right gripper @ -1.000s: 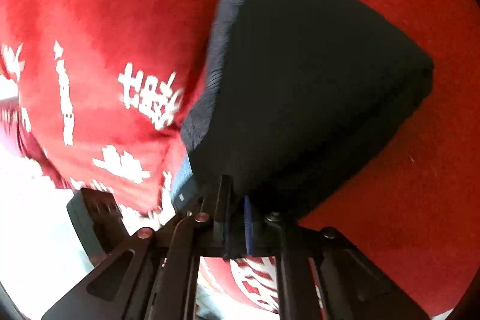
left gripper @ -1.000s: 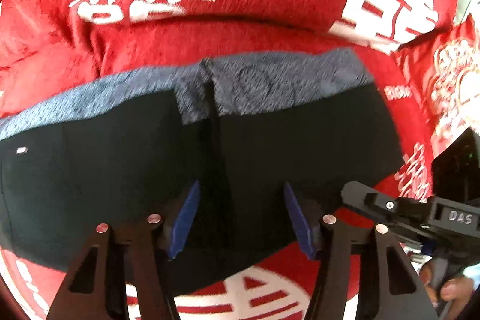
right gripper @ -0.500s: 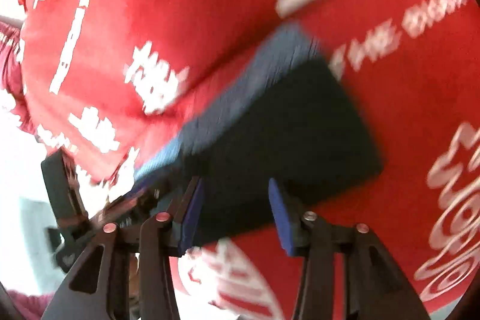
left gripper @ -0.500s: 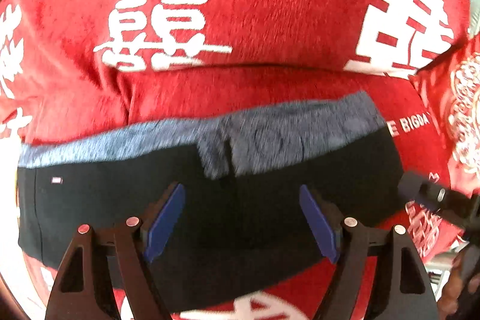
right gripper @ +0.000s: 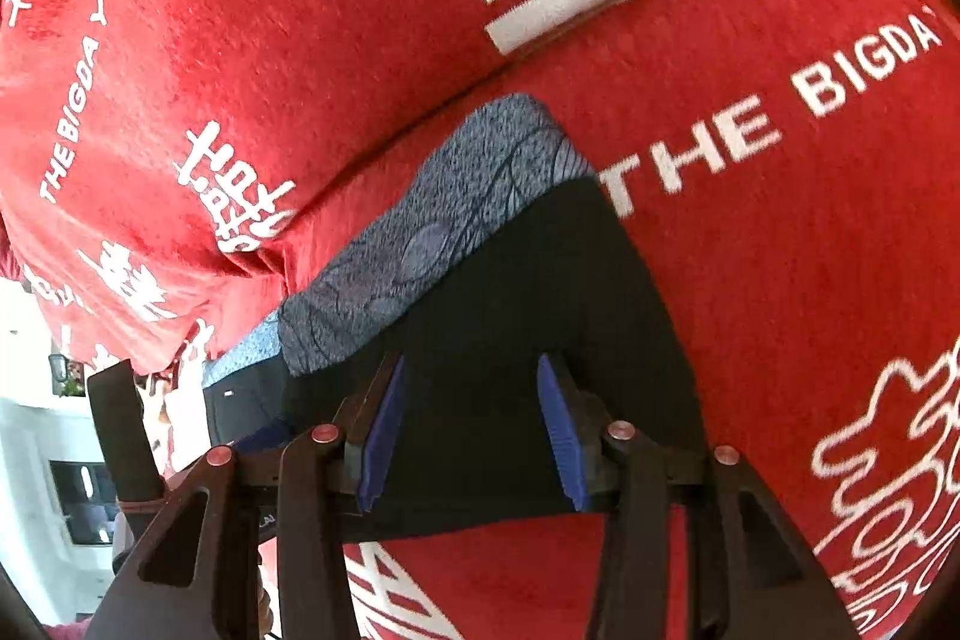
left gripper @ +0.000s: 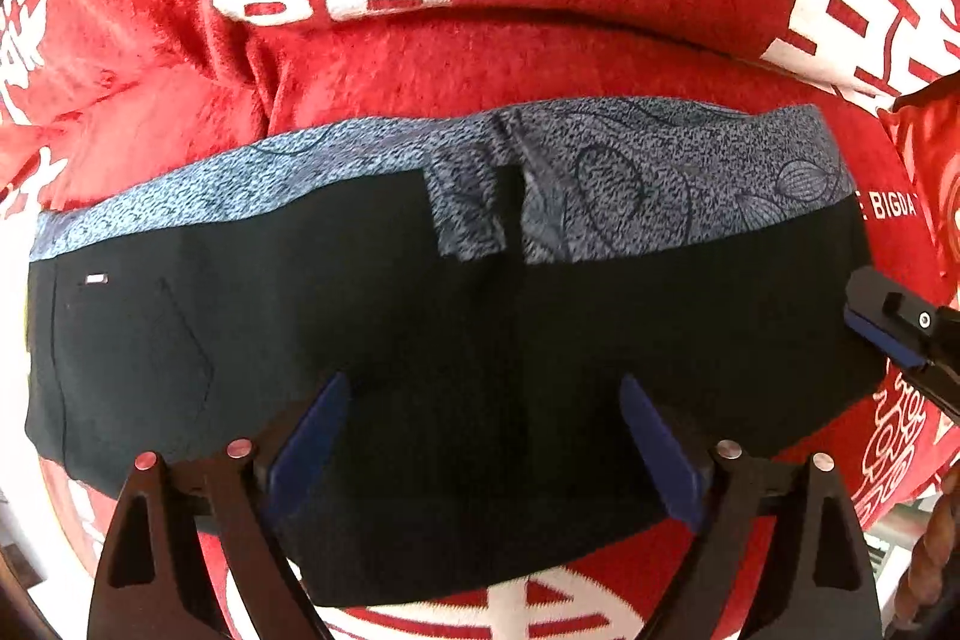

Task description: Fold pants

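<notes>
- Black folded pants with a speckled blue-grey patterned waistband [left gripper: 456, 316] lie flat on a red plush cover printed with white characters and lettering [left gripper: 540, 58].
- Left gripper [left gripper: 480, 436]: blue-padded fingers [left gripper: 312, 430] spread wide, jaws just been opening; black cloth lies beyond and between the tips, pads not pressing on it.
- Waistband runs across, ahead of the left fingertips.
- Right gripper [right gripper: 471, 424]: blue pads [right gripper: 558, 430] partly apart, jaws opened within the last second, not clamped; pants' right end lies between and ahead of them.
- In the left wrist view the right gripper's tip sits just beside the pants' right edge.
</notes>
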Tool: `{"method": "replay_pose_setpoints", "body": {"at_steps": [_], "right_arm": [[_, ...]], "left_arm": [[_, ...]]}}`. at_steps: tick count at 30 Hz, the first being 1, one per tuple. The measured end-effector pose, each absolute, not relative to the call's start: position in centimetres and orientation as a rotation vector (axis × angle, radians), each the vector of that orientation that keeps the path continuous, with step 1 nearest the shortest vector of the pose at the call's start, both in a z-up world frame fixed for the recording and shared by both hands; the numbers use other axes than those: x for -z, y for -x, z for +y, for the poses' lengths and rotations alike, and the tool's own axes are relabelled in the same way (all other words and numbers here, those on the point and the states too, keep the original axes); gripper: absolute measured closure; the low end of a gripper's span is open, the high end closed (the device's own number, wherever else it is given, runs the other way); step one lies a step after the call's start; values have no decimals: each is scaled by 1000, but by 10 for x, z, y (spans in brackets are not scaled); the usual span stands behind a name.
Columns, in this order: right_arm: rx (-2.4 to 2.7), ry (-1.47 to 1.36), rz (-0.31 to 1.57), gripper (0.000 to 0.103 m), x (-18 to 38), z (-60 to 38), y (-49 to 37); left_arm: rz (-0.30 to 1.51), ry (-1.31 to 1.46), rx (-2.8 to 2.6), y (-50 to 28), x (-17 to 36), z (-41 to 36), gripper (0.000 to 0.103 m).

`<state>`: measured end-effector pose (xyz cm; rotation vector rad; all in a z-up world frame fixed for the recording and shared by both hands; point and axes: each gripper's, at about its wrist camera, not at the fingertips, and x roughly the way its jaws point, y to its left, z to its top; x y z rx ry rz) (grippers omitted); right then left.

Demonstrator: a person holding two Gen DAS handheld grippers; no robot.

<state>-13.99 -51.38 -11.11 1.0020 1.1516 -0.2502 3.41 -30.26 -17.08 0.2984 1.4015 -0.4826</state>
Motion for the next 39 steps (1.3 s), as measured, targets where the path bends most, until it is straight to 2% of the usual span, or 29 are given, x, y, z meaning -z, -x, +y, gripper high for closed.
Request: {"method": "replay_pose_setpoints", "body": {"at_steps": [8,24,27,31,39], "right_arm": [[282,-899,1200,51,100,-497,132],[96,-641,1301,51,90,-387,71],[67,-629,1324,46,95,-369,63],[59,-583,1393,46,109,-344,62],[78,-531,1420,45,102,-335,65]], "left_arm": [[1436,-320,462,-30,164,-277,11],[1455,-289,311,-55,152,-189,11],[1459,-277,289,-56,152,-174,11],[1467,-256,265,-58,156,-159,11],[1472,-217,241,-64,156,-133,11]]}}
